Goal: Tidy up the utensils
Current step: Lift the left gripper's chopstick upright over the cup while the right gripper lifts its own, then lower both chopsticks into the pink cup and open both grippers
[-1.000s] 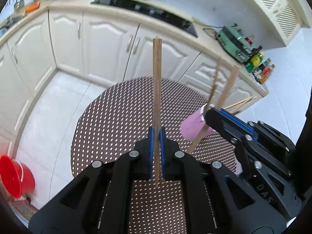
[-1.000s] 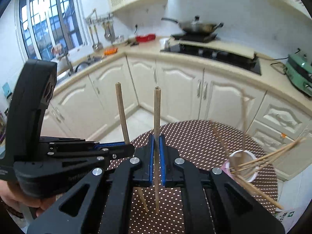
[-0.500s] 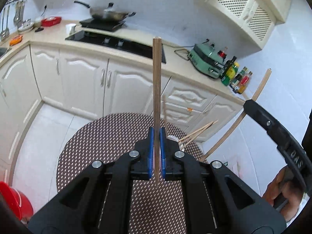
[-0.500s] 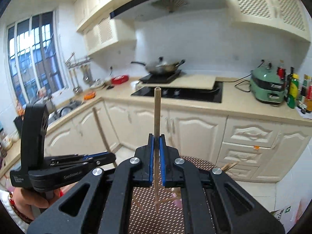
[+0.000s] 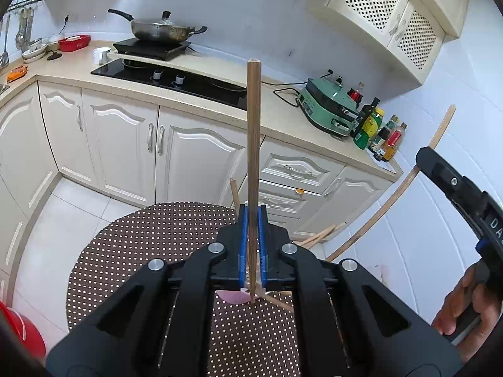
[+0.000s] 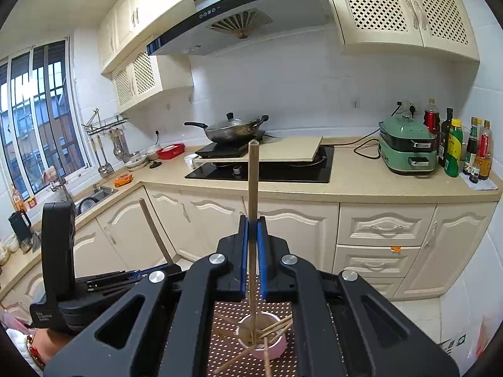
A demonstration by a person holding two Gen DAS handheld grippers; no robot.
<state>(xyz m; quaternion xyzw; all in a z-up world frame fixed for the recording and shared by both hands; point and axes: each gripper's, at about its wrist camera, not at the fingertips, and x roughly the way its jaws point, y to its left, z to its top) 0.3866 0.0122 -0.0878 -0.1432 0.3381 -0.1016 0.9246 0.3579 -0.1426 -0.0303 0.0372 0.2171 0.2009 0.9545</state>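
My left gripper (image 5: 252, 212) is shut on a wooden chopstick (image 5: 253, 144) that stands upright between its blue pads. My right gripper (image 6: 252, 221) is shut on a second chopstick (image 6: 253, 182), also upright. Both hang above a round table with a brown dotted cloth (image 5: 141, 245). A pink cup (image 6: 272, 347) holding several chopsticks stands on it, just below the right gripper; loose chopsticks lie around the cup. In the left wrist view only a sliver of the cup (image 5: 232, 297) shows under the fingers. The right gripper (image 5: 456, 185) appears at that view's right edge, a hand on its grip.
A kitchen counter (image 6: 361, 185) runs behind the table, with a hob and wok (image 6: 232, 130), a green appliance (image 6: 407, 149) and bottles (image 6: 452, 149). A sink (image 6: 94, 196) is at the left. A red bucket (image 5: 22, 333) stands on the floor.
Both grippers have risen and tipped upward, each still shut on its chopstick. The cup has slid from the middle right of the views to below the fingers.
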